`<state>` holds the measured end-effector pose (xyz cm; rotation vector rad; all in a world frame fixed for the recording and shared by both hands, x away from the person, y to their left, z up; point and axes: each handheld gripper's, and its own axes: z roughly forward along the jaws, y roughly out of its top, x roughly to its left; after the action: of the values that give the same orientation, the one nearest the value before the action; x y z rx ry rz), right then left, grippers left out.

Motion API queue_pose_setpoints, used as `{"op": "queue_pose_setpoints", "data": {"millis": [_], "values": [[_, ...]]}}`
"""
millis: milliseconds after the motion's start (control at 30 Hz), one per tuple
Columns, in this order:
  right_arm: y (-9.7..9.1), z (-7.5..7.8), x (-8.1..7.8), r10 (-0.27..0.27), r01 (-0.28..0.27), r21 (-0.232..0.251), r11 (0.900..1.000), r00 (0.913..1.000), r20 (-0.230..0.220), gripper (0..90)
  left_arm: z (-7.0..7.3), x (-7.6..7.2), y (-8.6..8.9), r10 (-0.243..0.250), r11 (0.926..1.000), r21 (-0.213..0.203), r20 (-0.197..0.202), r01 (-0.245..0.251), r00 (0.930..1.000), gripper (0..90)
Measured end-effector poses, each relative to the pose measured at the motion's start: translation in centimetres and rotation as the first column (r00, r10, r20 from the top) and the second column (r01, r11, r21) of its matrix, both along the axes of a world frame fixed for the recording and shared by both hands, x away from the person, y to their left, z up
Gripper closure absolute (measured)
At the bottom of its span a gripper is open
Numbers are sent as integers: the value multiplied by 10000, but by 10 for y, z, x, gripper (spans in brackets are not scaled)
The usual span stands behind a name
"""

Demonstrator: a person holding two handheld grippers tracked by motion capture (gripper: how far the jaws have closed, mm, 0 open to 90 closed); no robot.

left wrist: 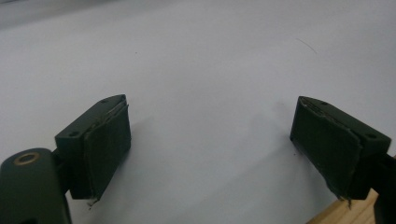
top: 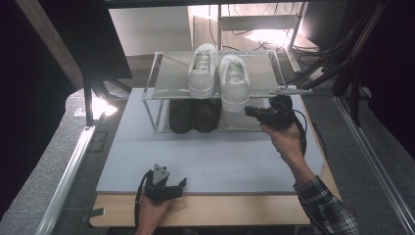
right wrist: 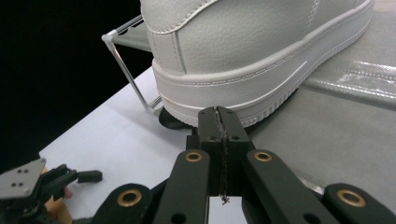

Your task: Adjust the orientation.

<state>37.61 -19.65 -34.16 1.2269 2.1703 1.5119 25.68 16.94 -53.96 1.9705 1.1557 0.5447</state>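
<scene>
A pair of white sneakers stands on the top shelf of a metal shoe rack (top: 166, 78). The left one (top: 203, 71) sits fully on the shelf, and the right one (top: 234, 83) has its heel hanging over the front edge. My right gripper (top: 248, 111) is shut with nothing between its jaws. Its tip (right wrist: 217, 112) is right at the sole of that white sneaker's heel (right wrist: 252, 46); I cannot tell whether it touches. My left gripper (top: 182, 183) rests low at the front edge of the grey mat (top: 220, 156), open (left wrist: 210, 140) and empty.
Two dark shoes (top: 182, 115) (top: 206, 114) stand on the rack's lower shelf. The mat lies on a wooden table whose front edge (top: 220, 210) shows. Metal rails run along both sides, and cables and frame legs stand behind the rack.
</scene>
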Motion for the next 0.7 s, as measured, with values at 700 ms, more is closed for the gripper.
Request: {"op": "queue_pose_setpoints", "data": {"millis": [700], "values": [[25, -5, 21, -386, 387, -81, 9992, 9992, 81, 896, 0, 0, 0, 4, 10000, -25, 6, -4, 10000, 121]]}}
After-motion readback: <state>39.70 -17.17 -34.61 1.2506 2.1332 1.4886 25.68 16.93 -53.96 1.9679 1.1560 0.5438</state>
